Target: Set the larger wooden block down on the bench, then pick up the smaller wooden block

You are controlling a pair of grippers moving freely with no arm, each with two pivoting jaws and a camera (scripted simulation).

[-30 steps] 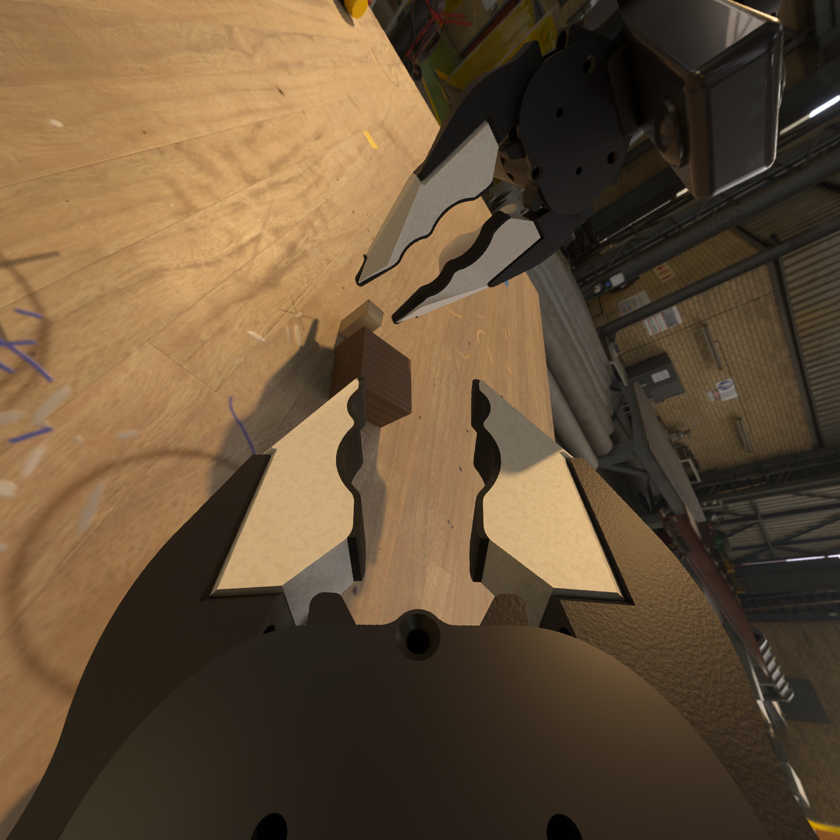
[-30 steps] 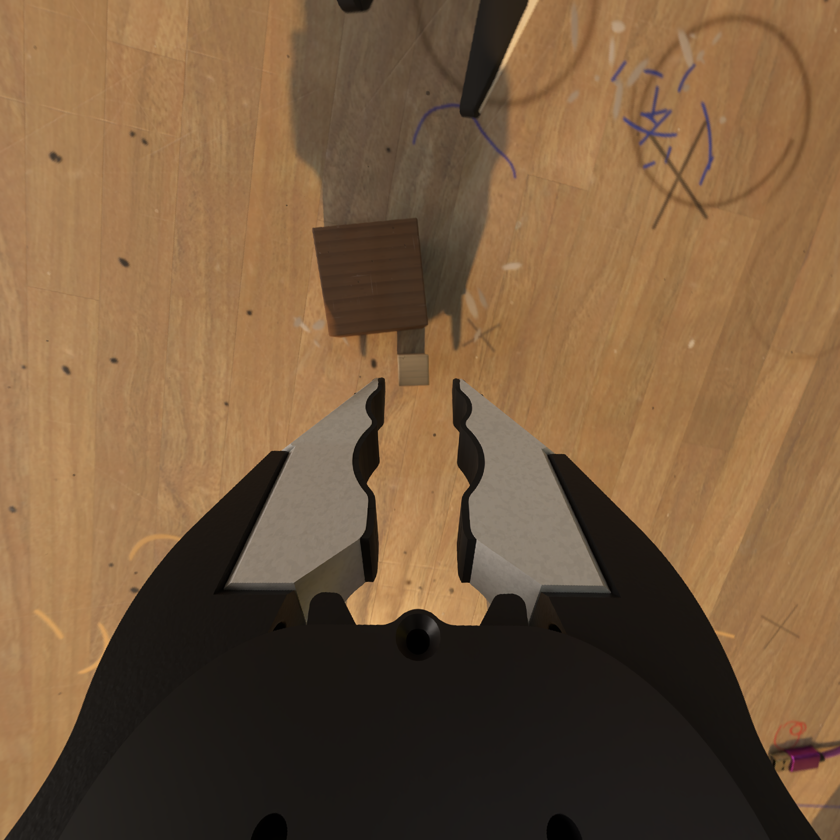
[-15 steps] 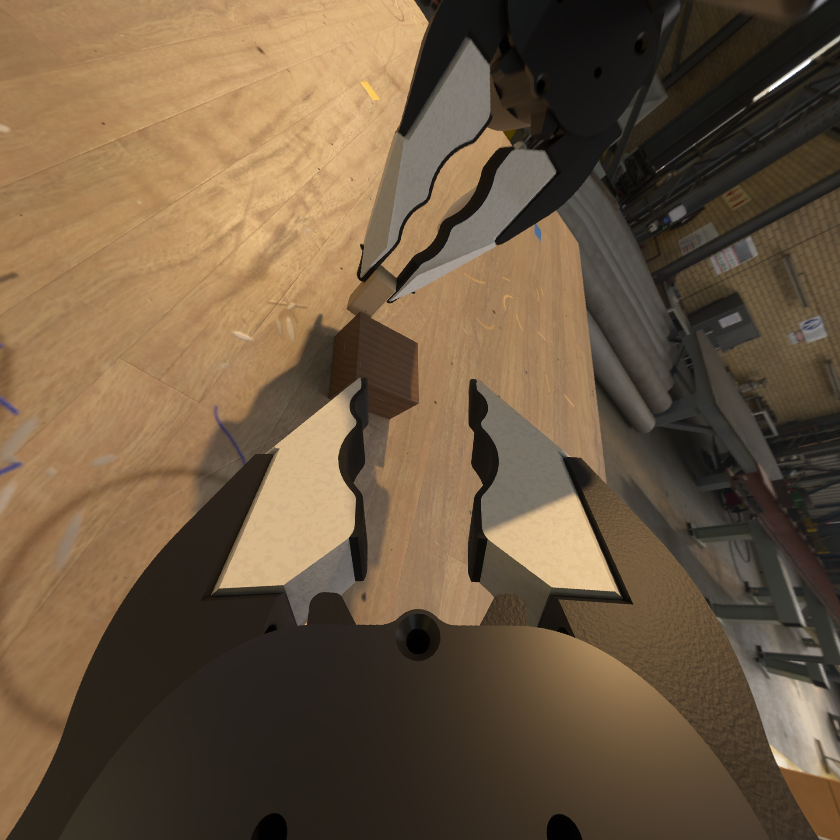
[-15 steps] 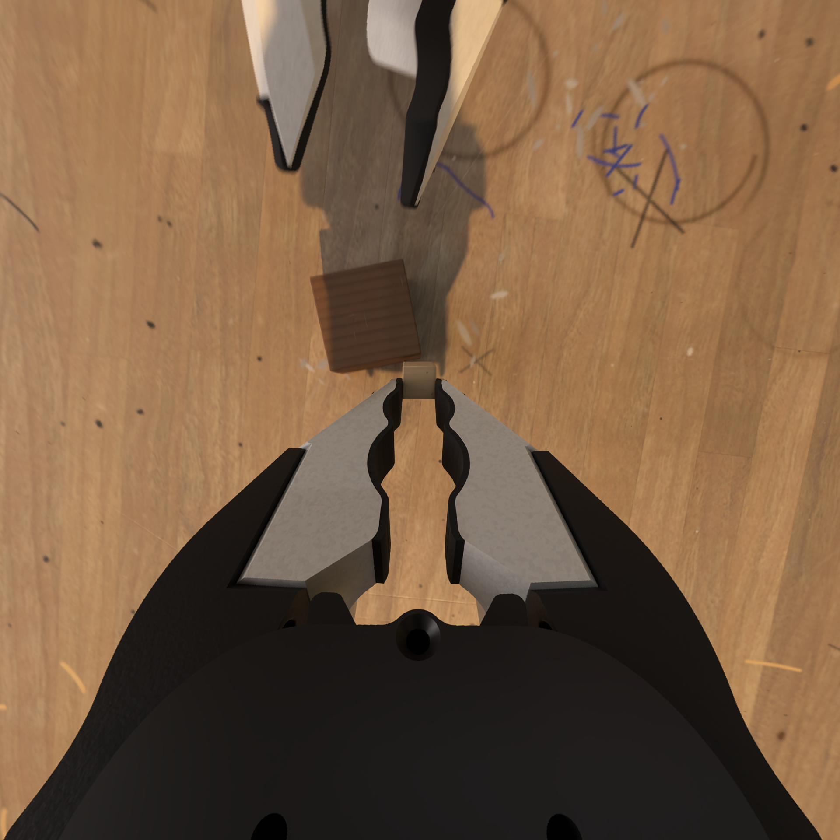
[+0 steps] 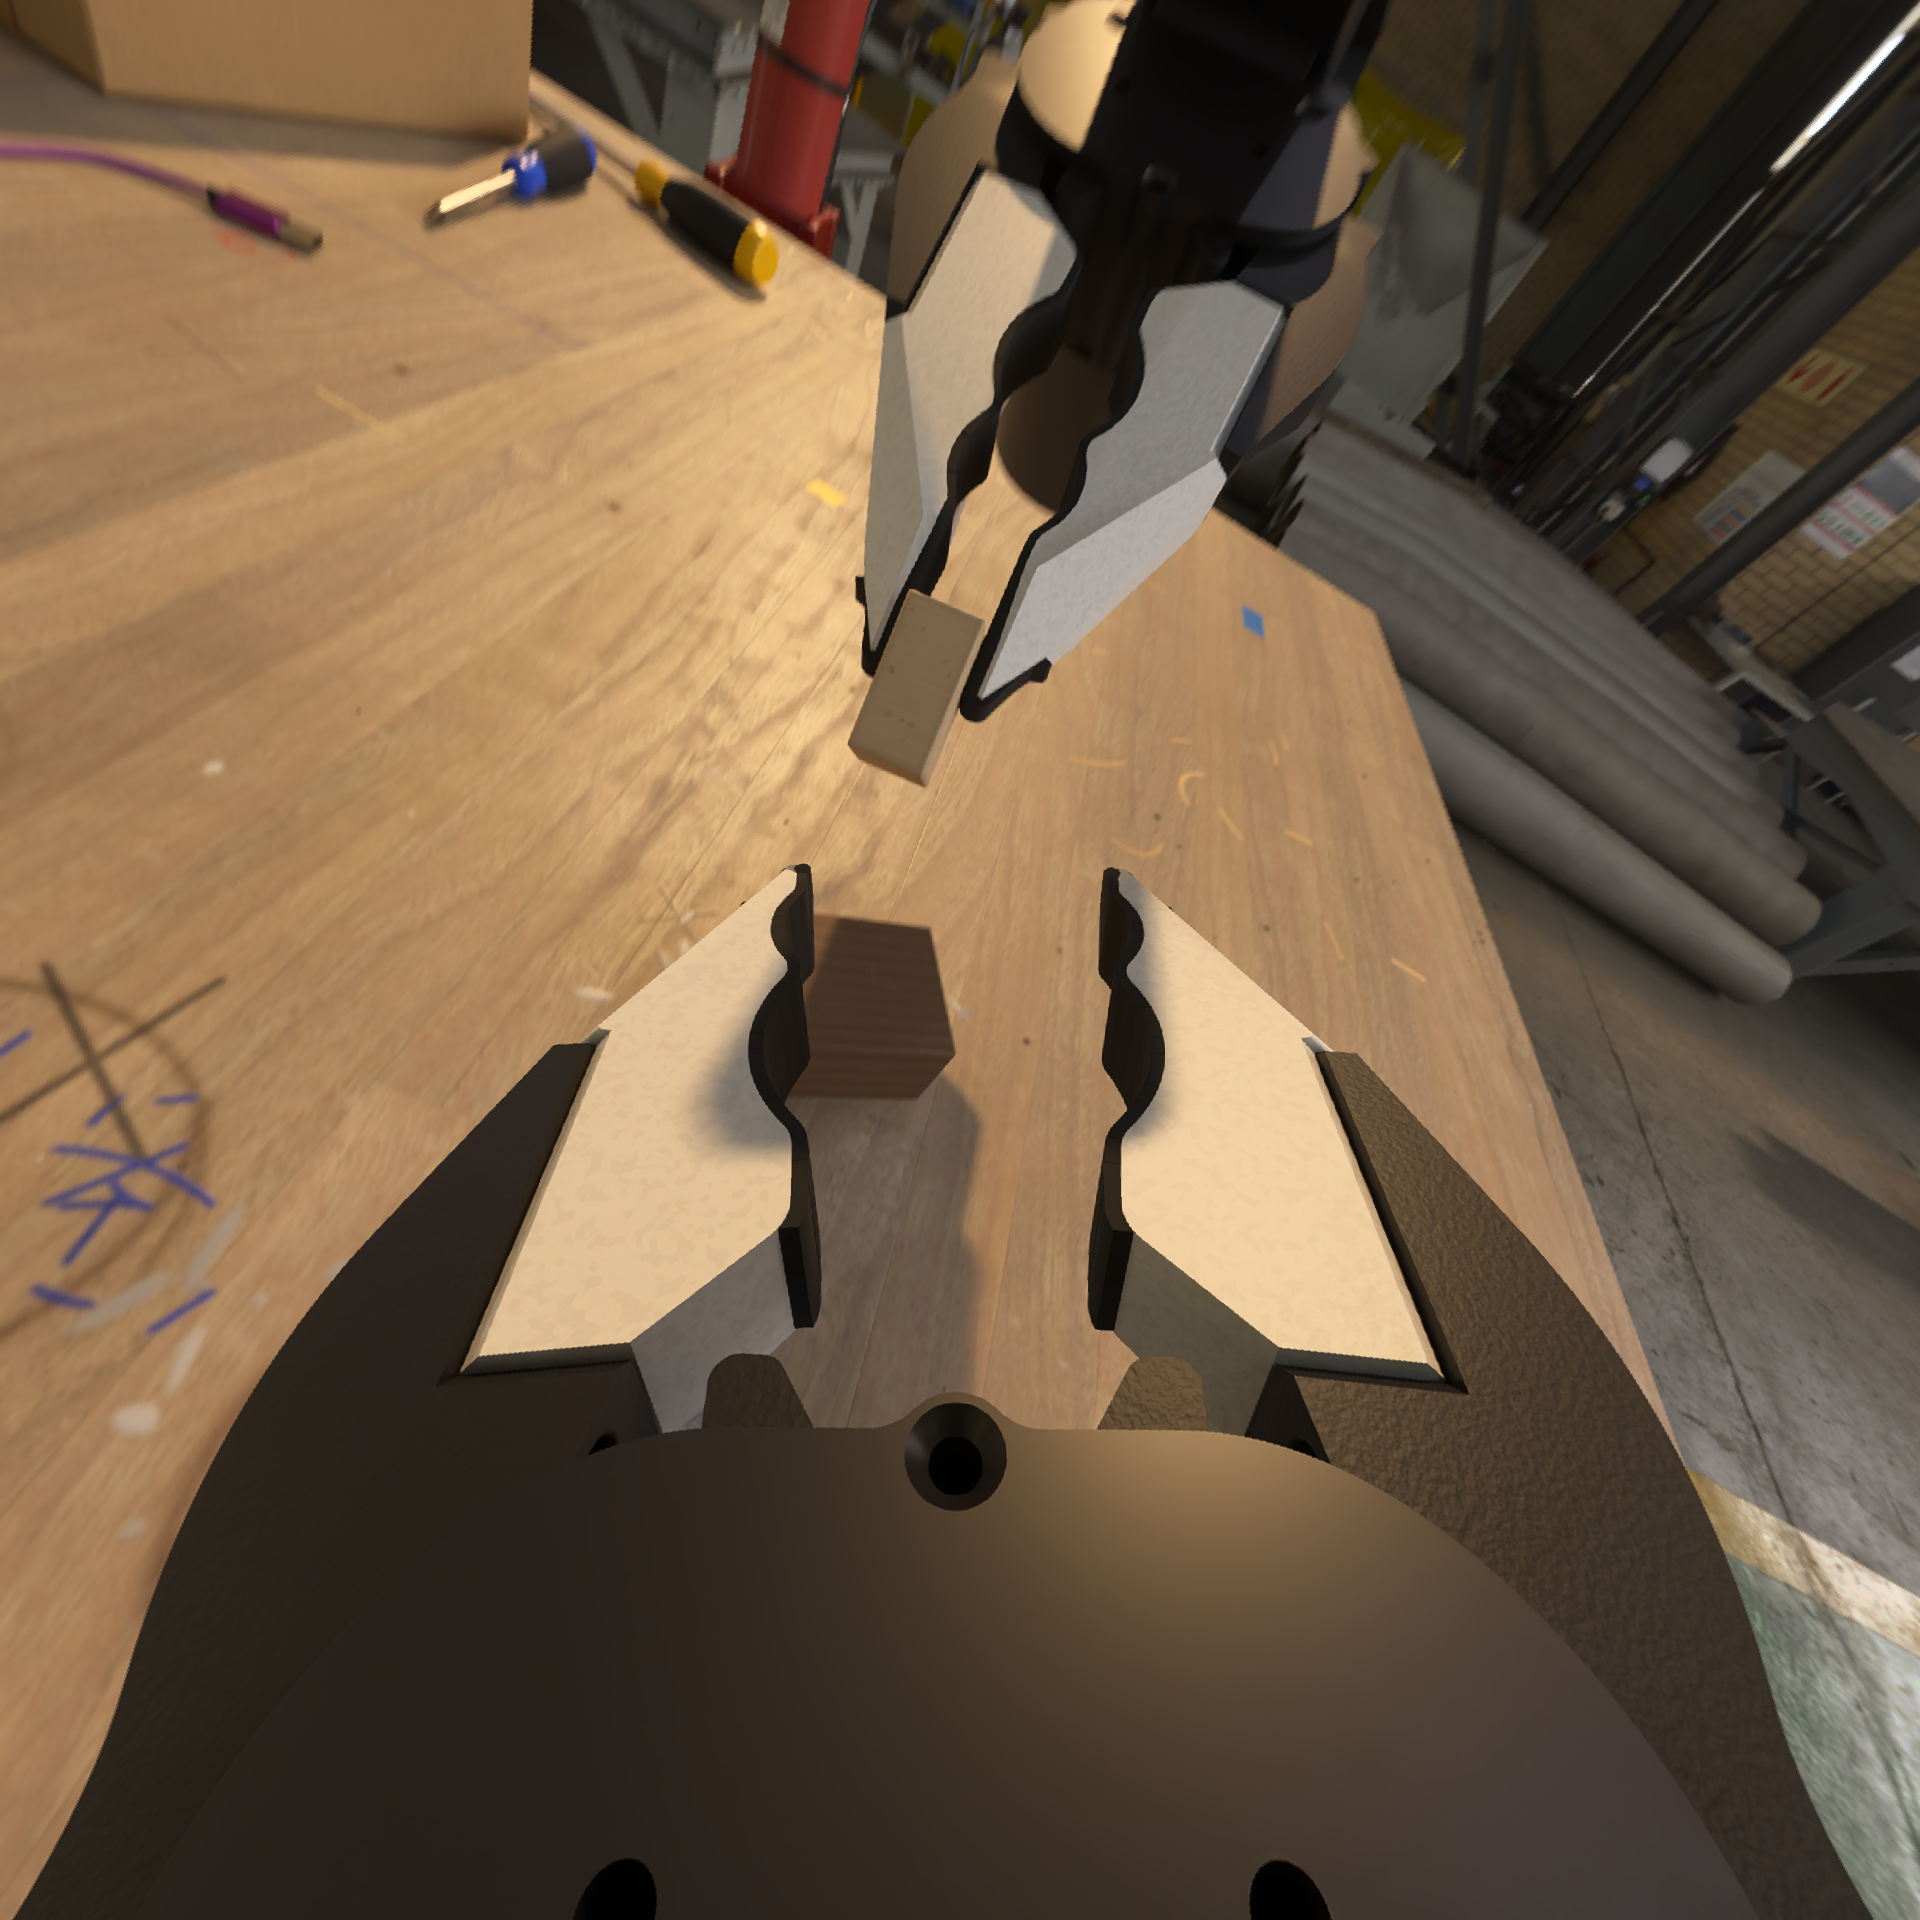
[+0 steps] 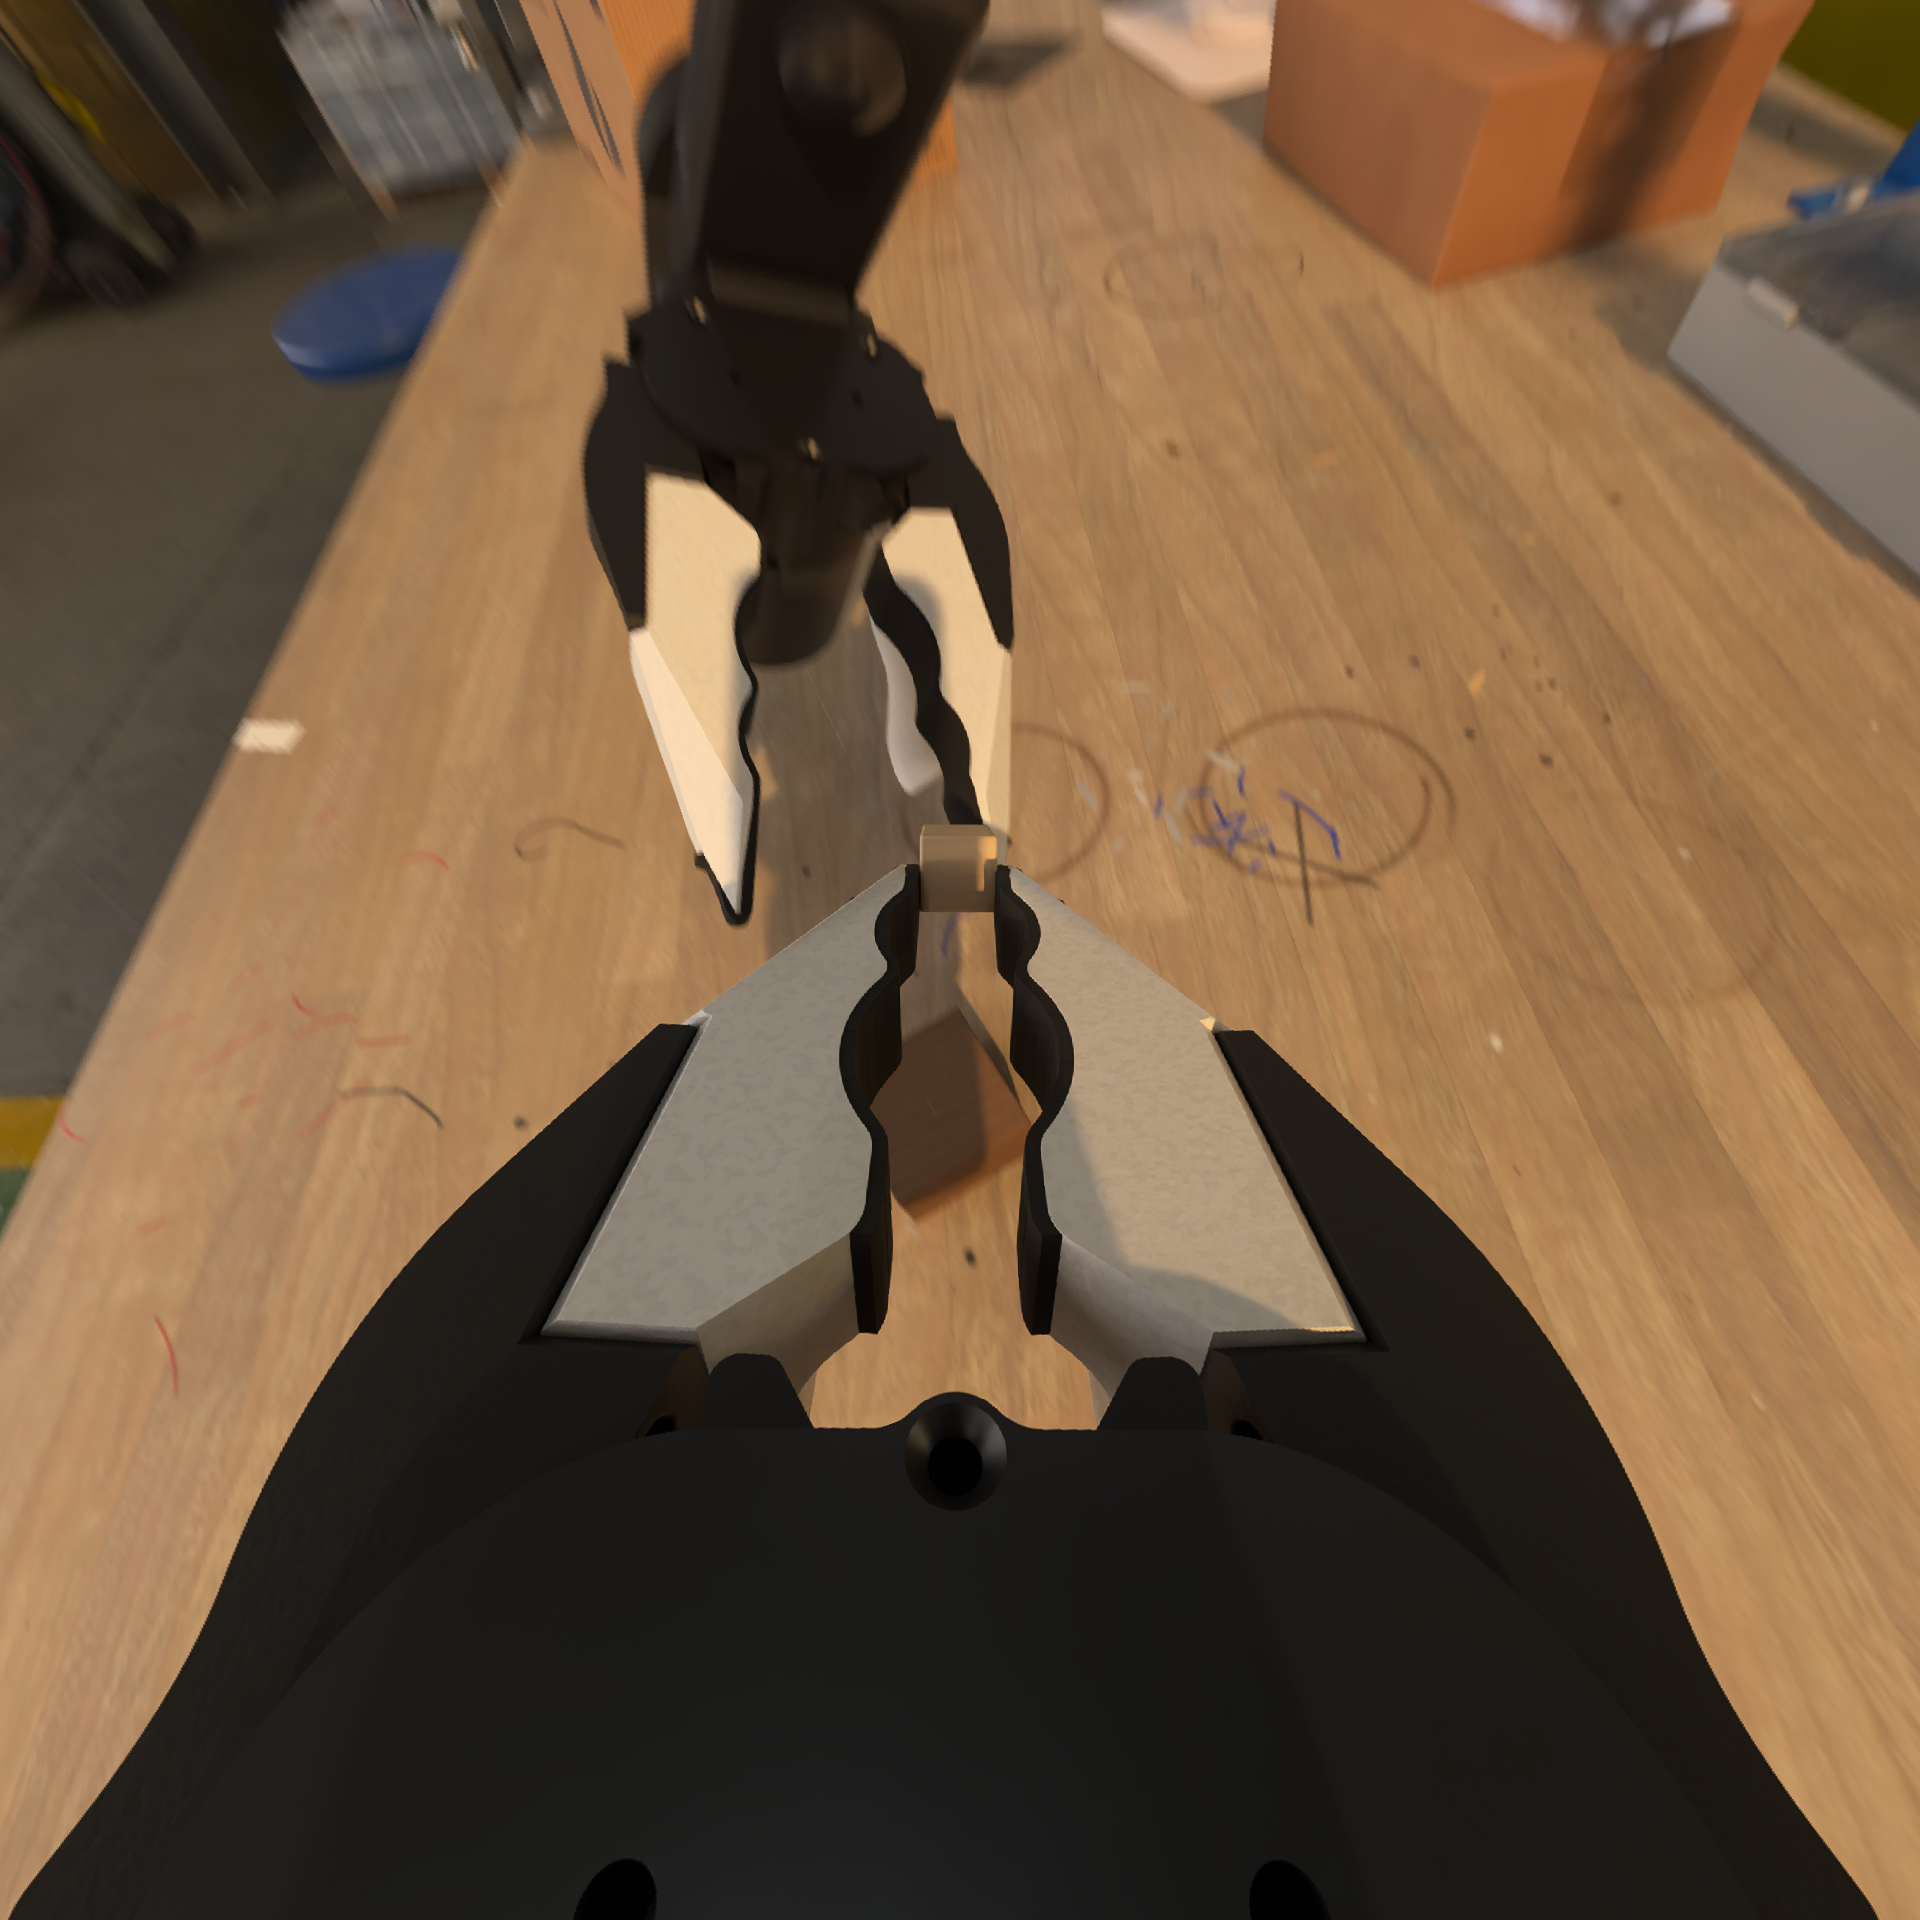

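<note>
The larger dark brown block (image 5: 878, 1008) rests on the wooden bench (image 5: 416, 623), below and just past my left gripper (image 5: 954, 883), which is open and empty above it. My right gripper (image 6: 957, 883) is shut on the smaller pale block (image 6: 956, 871), pinched at its fingertips and lifted clear of the bench. In the left wrist view the right gripper (image 5: 940, 665) hangs opposite with the pale block (image 5: 914, 688) sticking out below its tips. In the right wrist view the dark block (image 6: 940, 1127) shows between my fingers, and the left gripper (image 6: 857, 821) is open beyond.
Two screwdrivers (image 5: 707, 220) (image 5: 514, 182), a purple cable plug (image 5: 260, 213) and a cardboard box (image 5: 301, 52) lie at the far end. An orange box (image 6: 1496, 125) and a grey case (image 6: 1808, 343) stand far right. The bench edge (image 5: 1475, 935) drops to the floor.
My right gripper closed on the smaller pale block and lifted it off the bench. My left gripper rose and drew back from the dark block, which stayed put.
</note>
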